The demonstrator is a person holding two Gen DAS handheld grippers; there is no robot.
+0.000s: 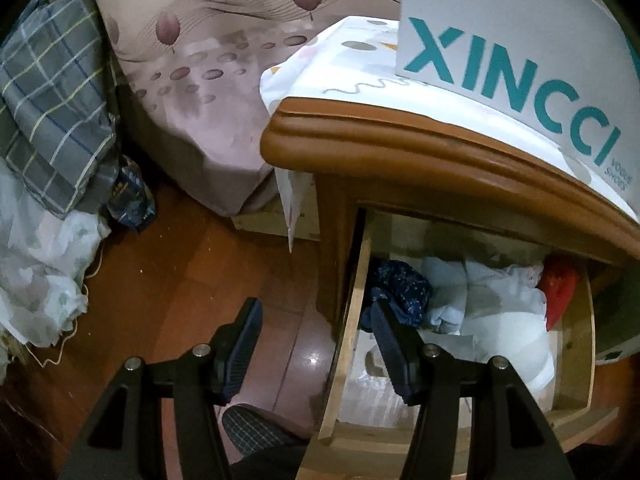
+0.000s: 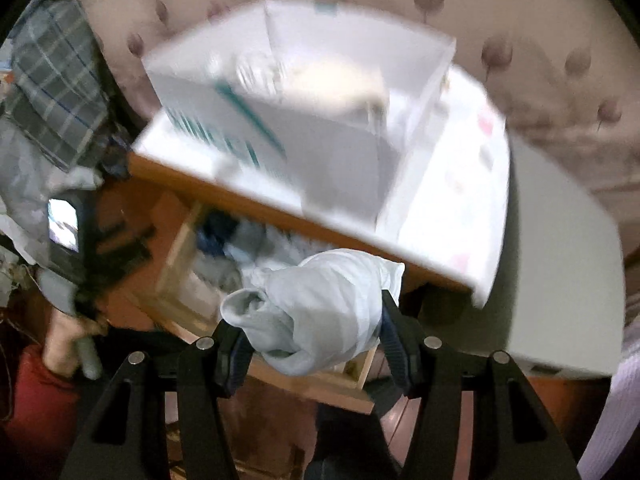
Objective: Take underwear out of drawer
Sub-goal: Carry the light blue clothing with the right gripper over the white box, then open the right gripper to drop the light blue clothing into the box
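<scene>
Though blurred, underwear (image 2: 320, 308) between tongs (image 2: 312, 344)

This is a bedroom in a lived-in home. A bed (image 1: 200, 92) with a mauve leaf-print sheet stands beside a wooden nightstand (image 1: 400, 148) whose open drawer (image 1: 348, 320) is stuffed with folded clothes. A shoe box (image 1: 516, 52) sits on the nightstand's cloth-covered top, a plaid blanket (image 1: 52, 100) is heaped at one side, and the floor (image 1: 180, 272) is reddish wood.
</scene>
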